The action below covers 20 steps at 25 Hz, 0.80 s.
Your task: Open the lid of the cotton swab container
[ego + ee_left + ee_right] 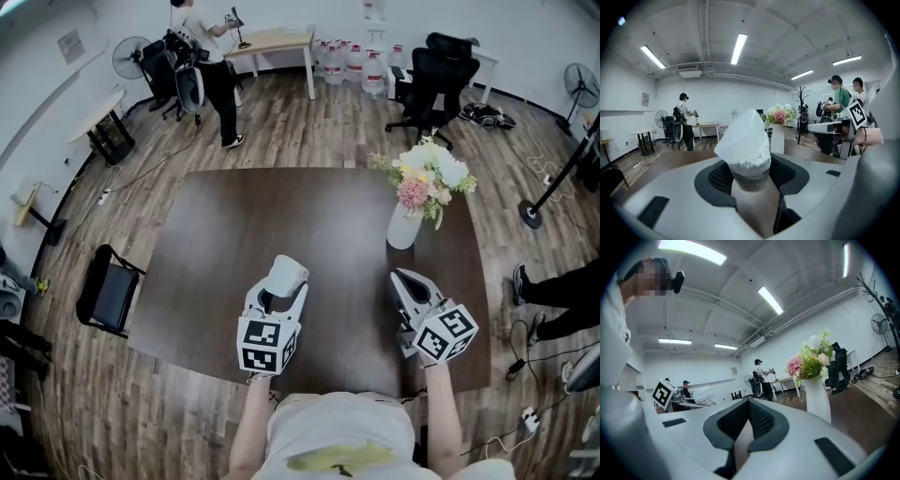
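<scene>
My left gripper (278, 298) is shut on the cotton swab container (287, 272), held upright above the near part of the dark table (234, 234). In the left gripper view the clear container (751, 177) sits between the jaws, its white lid (740, 136) tilted up and back on one side. White swab heads (751, 162) show under the raised lid. My right gripper (400, 278) hovers to the right of it, a short gap apart, shut with nothing in it. In the right gripper view the jaws (749, 420) are pressed together and empty.
A white vase (403, 229) of flowers (428, 176) stands on the table just beyond my right gripper. A black chair (109, 292) stands off the table's left edge. A person (212, 56) stands far back; another person's legs (561, 292) are at the right.
</scene>
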Each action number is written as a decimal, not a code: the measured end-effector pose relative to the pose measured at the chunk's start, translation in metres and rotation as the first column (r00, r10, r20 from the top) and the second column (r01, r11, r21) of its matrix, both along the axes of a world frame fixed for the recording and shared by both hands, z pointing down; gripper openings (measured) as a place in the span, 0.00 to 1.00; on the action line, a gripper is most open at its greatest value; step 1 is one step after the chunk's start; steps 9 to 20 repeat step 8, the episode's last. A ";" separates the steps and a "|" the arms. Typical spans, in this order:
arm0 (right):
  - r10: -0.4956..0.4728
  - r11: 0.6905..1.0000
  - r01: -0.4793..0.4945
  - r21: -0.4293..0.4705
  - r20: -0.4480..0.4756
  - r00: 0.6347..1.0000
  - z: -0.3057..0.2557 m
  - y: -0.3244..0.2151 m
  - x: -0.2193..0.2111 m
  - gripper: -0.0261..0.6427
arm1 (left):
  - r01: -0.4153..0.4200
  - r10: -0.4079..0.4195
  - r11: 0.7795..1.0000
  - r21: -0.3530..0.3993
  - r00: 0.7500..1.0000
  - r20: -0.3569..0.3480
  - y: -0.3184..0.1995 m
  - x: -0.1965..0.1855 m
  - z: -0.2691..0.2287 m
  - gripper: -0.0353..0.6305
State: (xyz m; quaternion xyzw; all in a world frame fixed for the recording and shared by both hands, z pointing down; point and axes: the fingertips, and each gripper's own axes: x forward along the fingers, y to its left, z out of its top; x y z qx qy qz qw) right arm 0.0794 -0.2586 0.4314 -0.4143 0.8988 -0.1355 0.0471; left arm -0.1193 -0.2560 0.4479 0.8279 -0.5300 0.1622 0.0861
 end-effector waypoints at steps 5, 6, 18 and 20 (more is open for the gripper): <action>0.011 1.000 -0.011 0.008 -0.007 1.000 0.000 -0.001 0.004 0.07 | -0.004 0.004 1.000 -0.007 1.000 0.005 -0.001 -0.001 0.002 0.39; 0.014 1.000 -0.014 0.007 -0.008 1.000 0.000 -0.001 0.005 0.07 | -0.006 0.006 1.000 -0.007 1.000 0.007 -0.001 -0.001 0.003 0.39; 0.020 1.000 -0.020 0.005 -0.010 1.000 0.001 -0.002 0.006 0.07 | -0.009 0.010 1.000 -0.008 1.000 0.010 -0.002 0.000 0.003 0.39; 0.020 1.000 -0.020 0.005 -0.010 1.000 0.001 -0.002 0.006 0.07 | -0.009 0.010 1.000 -0.008 1.000 0.010 -0.002 0.000 0.003 0.39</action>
